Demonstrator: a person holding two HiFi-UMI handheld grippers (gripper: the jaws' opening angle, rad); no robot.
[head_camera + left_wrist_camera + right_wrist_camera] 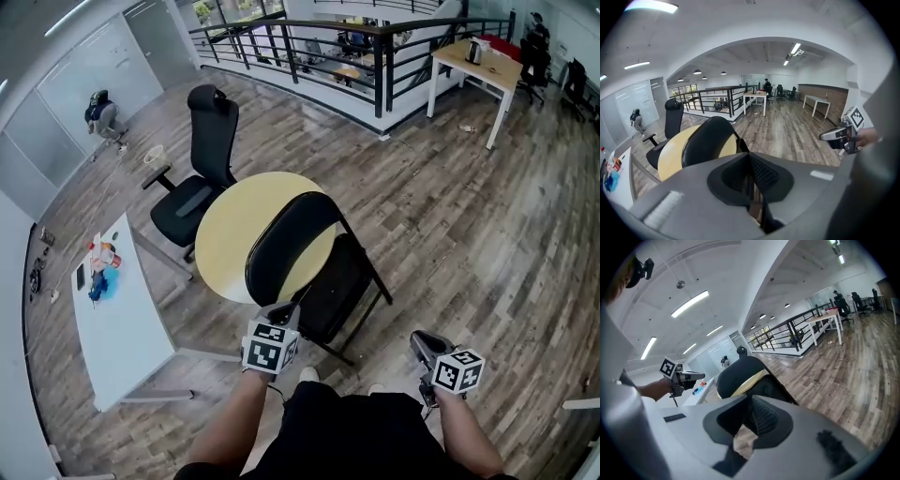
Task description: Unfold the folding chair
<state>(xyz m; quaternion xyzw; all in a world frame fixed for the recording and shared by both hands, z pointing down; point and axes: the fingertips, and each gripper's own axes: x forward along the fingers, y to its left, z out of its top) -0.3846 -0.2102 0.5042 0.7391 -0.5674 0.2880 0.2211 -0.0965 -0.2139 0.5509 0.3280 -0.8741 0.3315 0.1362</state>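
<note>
Both grippers are closed and empty, the left gripper (284, 311) near the backrest of the black padded folding chair (333, 281) standing beside a round yellow table (228, 225), the right gripper (421, 340) apart.

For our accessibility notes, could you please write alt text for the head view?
A black folding chair stands opened out on a wood floor, in front of a round yellow table. Near the bottom edge, the left gripper sits just behind its backrest and the right gripper is off to the right, clear of it. A black office chair stands beyond the table.
</note>
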